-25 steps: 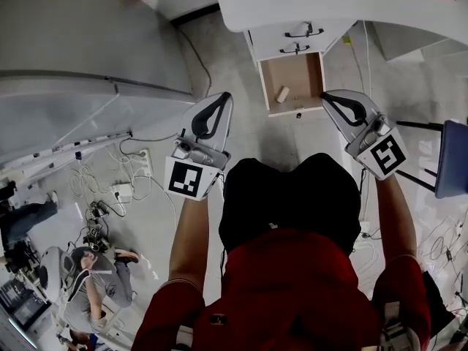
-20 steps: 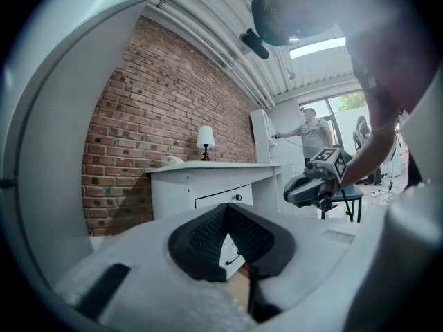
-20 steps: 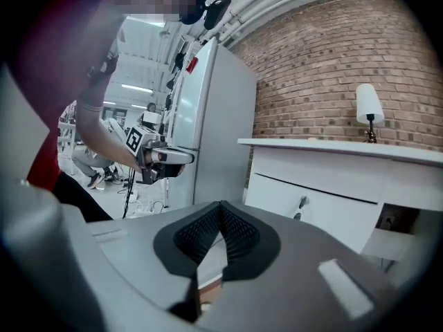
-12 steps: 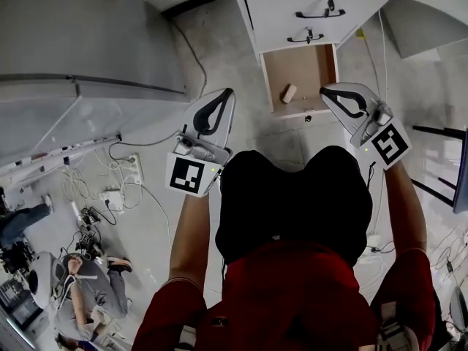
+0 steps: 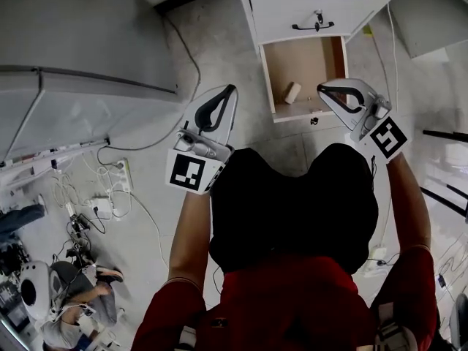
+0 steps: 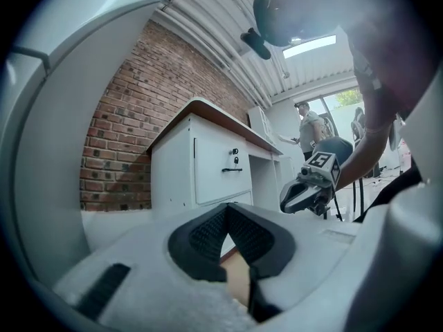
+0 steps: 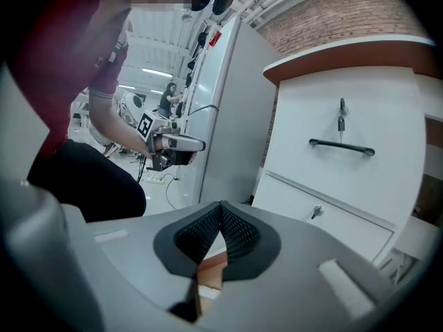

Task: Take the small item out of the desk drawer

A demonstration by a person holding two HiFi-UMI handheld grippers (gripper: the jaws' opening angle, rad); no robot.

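Observation:
The bottom desk drawer (image 5: pixel 272 75) stands pulled out, its wooden floor showing. A small pale cylindrical item (image 5: pixel 292 92) lies in it near the front. My right gripper (image 5: pixel 320 89) is shut and empty, its tip over the drawer's front right corner, just right of the item. My left gripper (image 5: pixel 229 88) is also shut and empty, over the floor left of the drawer. In the left gripper view the shut jaws (image 6: pixel 227 207) face the white desk (image 6: pixel 173 178). The right gripper view shows its shut jaws (image 7: pixel 221 204) below a closed drawer's black handle (image 7: pixel 342 146).
Two closed drawers with black handles (image 5: pixel 316 26) sit above the open one. A big white cabinet (image 5: pixel 73 72) fills the left. Cables and a power strip (image 5: pixel 121 175) lie on the floor, where a person (image 5: pixel 80 306) sits at lower left. Black chair legs (image 5: pixel 447 134) stand right.
Both grippers and the head have moved forward toward the desk. The open drawer now lies closer, and the right gripper's tip has reached its front right corner. Both stay shut.

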